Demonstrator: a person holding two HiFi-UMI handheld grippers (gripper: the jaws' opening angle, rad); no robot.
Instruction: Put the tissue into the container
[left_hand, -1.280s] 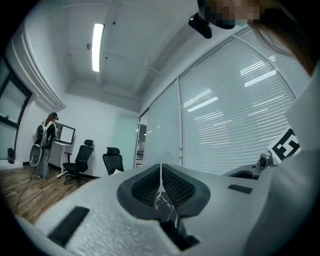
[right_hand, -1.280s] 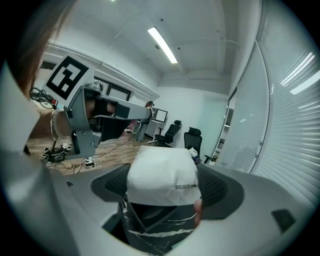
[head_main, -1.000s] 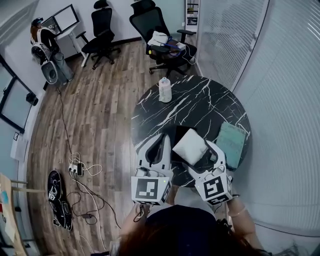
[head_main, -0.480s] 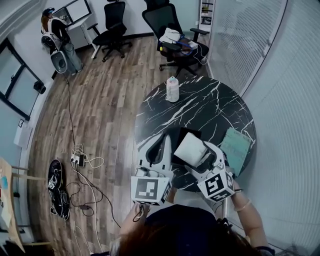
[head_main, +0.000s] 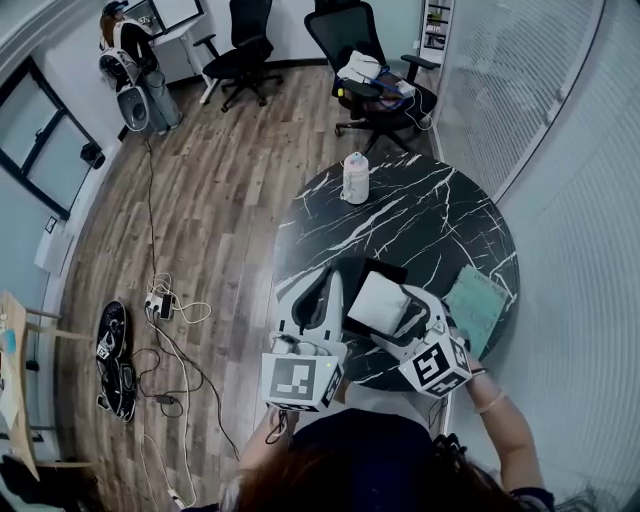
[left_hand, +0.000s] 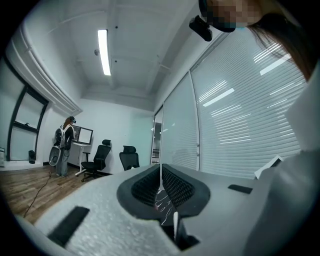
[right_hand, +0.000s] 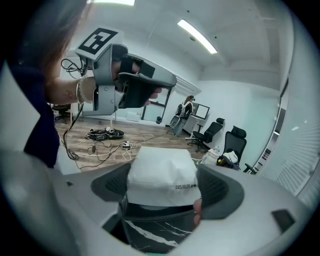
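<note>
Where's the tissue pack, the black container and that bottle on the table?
tissue pack (head_main: 378, 302), head view, middle of its white top.
black container (head_main: 364, 267), head view, its far rim.
bottle (head_main: 355, 180), head view, its body.

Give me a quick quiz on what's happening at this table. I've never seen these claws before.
1. True or false: the right claw is shut on the tissue pack.
2. Pick one. The left claw is: A) wide open, B) shut and empty, C) shut on the tissue pack.
3. Fill in the blank: the tissue pack is held over the black ____ that stands on the marble table.

Key: 1 true; 2 B; 3 container.
</note>
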